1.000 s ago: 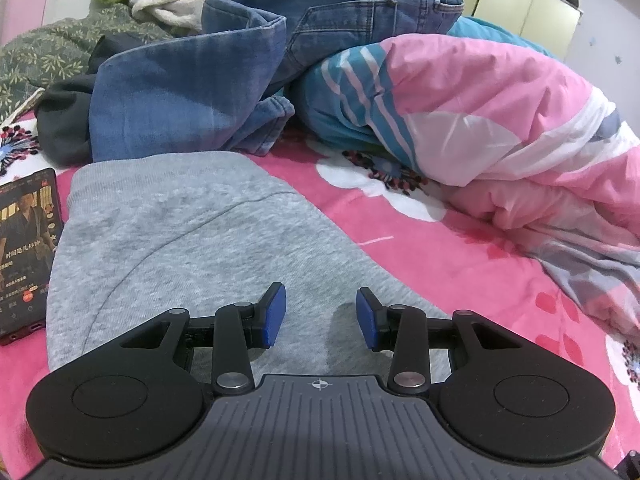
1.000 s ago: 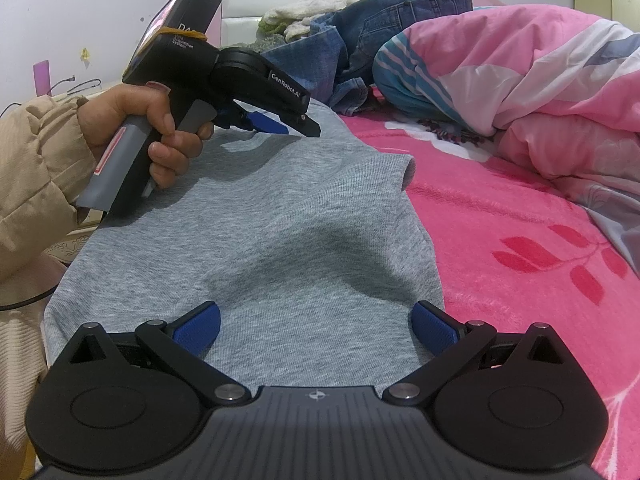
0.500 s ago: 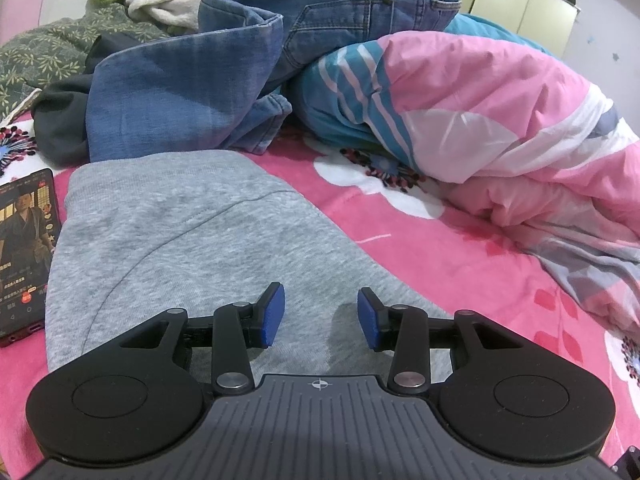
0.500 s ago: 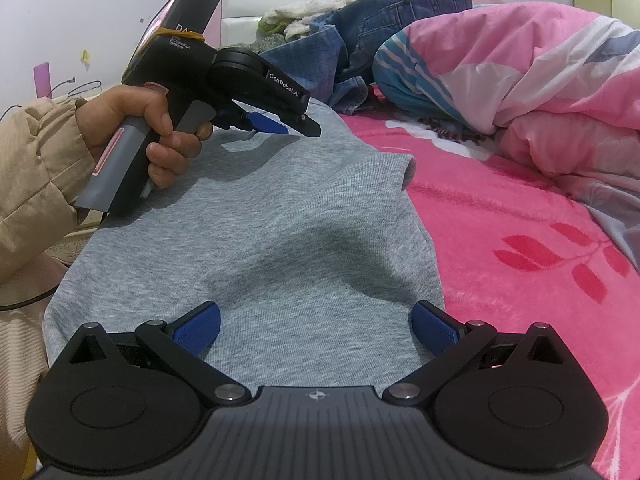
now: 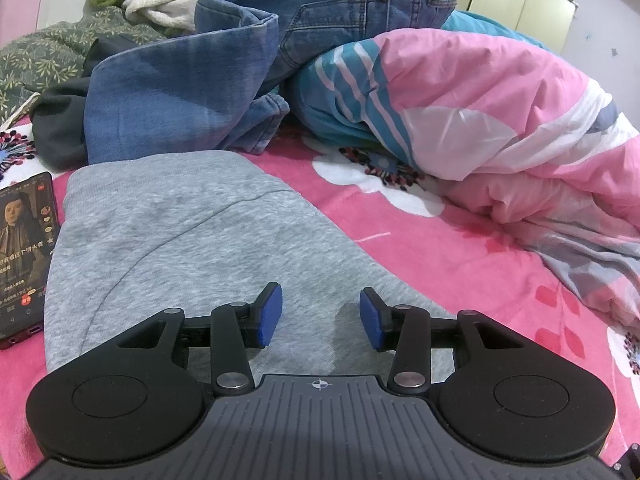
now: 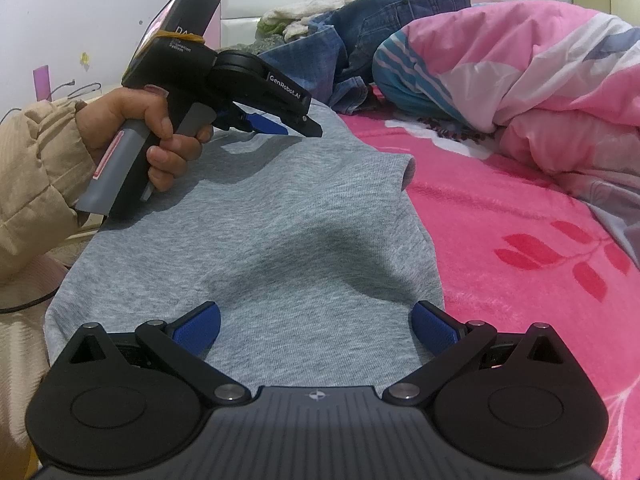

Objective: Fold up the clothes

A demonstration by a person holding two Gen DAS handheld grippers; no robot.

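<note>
A grey sweatshirt [image 6: 256,248] lies flat on the bed, on a pink flowered sheet [image 6: 520,232], and it looks already folded lengthwise into a long band. Both grippers hang over it and neither one holds cloth.

The right gripper [image 6: 316,324] is over the near end of the band, with its jaws spread wide and nothing between them. The left gripper [image 5: 320,314] is over the far end; its jaws stand half apart, and grey fabric lies below them but is not pinched. In the right wrist view the person's hand [image 6: 160,136] holds this tool just above the cloth.

The step in hand seems to be taking a new hold for the next cross fold. To do it well, each gripper should come down on one end of the same edge and pinch all layers together, not only the top one. Then both should lift evenly and carry the edge over, so that the corners meet.

A phone [image 5: 24,252] lies touching the left side of the sweatshirt; the fold should go away from it. The blue jeans [image 5: 192,88] and the pink quilt [image 5: 500,112] lie further back, apart from the working area.
</note>
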